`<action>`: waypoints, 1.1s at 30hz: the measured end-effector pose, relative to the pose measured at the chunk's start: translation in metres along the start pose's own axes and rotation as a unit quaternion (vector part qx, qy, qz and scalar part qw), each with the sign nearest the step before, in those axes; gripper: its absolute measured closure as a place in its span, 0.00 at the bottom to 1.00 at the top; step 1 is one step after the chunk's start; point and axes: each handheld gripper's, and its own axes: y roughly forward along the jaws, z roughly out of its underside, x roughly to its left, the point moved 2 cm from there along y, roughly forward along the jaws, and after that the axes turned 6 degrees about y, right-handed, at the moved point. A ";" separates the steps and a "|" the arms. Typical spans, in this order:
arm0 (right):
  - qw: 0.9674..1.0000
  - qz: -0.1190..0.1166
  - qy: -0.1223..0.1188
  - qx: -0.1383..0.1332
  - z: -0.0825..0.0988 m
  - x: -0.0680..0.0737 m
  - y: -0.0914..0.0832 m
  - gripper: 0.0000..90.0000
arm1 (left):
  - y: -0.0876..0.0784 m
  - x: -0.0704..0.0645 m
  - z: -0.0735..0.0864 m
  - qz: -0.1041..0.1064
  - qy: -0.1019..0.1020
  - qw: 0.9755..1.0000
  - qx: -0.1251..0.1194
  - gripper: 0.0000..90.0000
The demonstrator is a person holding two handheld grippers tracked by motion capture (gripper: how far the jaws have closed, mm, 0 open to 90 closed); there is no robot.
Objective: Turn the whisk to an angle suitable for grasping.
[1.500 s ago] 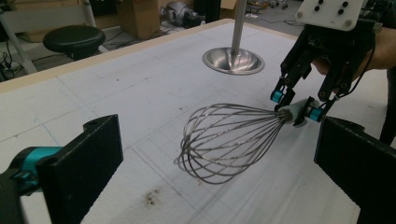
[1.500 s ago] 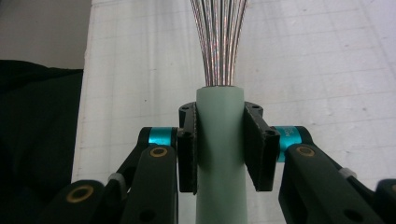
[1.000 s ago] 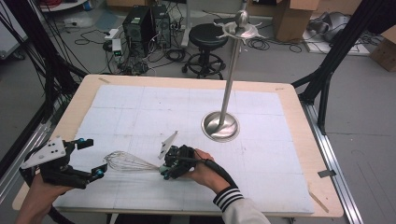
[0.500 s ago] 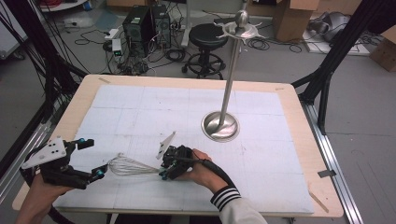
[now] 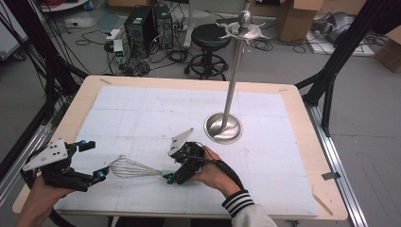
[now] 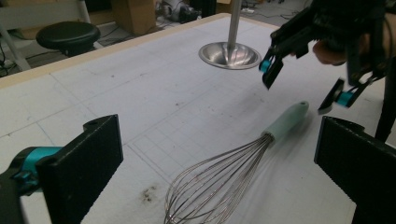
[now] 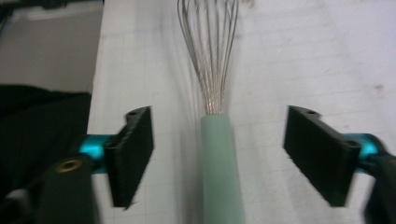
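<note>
right gripper view: whisk [image 7: 215, 140] between parted fingers [image 7: 135, 149], untouched

The high view looks forward and down from above the person's side. The left gripper view sits low, facing across the white gridded mat [image 6: 154, 88]. The right gripper view looks closely down. All share the wire whisk with pale green handle [image 5: 137, 169] [image 6: 224, 172] [image 7: 217, 154].

Wooden worktop [image 5: 302, 123] with pale edges, covered almost wholly by a white gridded mat [image 5: 156, 113]. On the mat, right of centre, a metal stand [image 5: 223, 126] on a round base. Nearer than the stand and to its left, a whisk [image 5: 135, 168] lying flat, mint handle toward the stand.
</note>
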 end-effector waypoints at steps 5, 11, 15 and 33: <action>0.998 0.014 0.035 -0.055 0.002 0.000 -0.024 0.11 | 0.000 -0.001 -0.002 0.001 0.002 1.000 -0.001 0.02; 0.992 0.045 0.058 -0.103 0.015 -0.001 -0.051 0.00 | 0.007 -0.003 -0.001 0.004 0.004 1.000 0.007 0.02; 0.989 0.051 0.068 -0.124 0.024 -0.002 -0.065 0.00 | 0.008 -0.003 -0.003 0.004 0.005 1.000 0.007 0.02; 0.976 0.093 0.092 -0.171 0.069 -0.007 -0.149 0.00 | 0.014 -0.005 -0.008 0.011 0.007 1.000 0.008 0.02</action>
